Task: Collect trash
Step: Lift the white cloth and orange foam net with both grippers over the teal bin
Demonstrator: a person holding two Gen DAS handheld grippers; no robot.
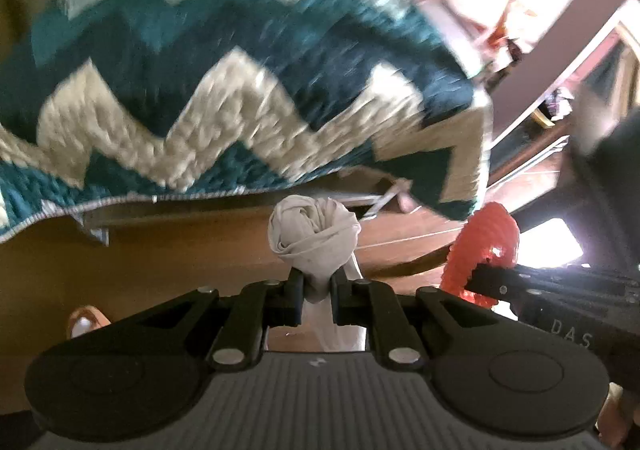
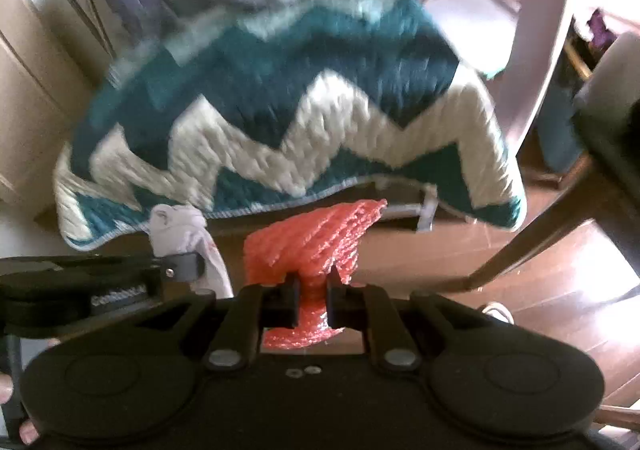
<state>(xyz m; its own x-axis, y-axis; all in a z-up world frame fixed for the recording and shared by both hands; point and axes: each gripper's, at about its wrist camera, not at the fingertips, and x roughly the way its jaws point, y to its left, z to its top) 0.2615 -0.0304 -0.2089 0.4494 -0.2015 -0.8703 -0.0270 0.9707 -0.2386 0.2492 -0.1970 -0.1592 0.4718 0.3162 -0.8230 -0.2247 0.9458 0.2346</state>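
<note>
My left gripper (image 1: 316,284) is shut on a crumpled white tissue wad (image 1: 312,234), which bulges out above the pinching fingers. The right gripper (image 2: 312,290) is shut on a piece of red foam netting (image 2: 316,234) that fans out above its fingers. Each gripper shows in the other's view: the red foam netting (image 1: 484,246) at the right edge of the left wrist view, the white tissue wad (image 2: 176,230) at the left of the right wrist view. Both are held side by side above the floor, in front of a rug.
A teal and cream zigzag rug (image 1: 240,90) lies ahead on the brown wooden floor (image 2: 520,270). A dark chair leg (image 2: 536,238) slants across the right. A shoe tip (image 1: 84,324) shows at lower left. Pale furniture (image 2: 24,110) stands at the far left.
</note>
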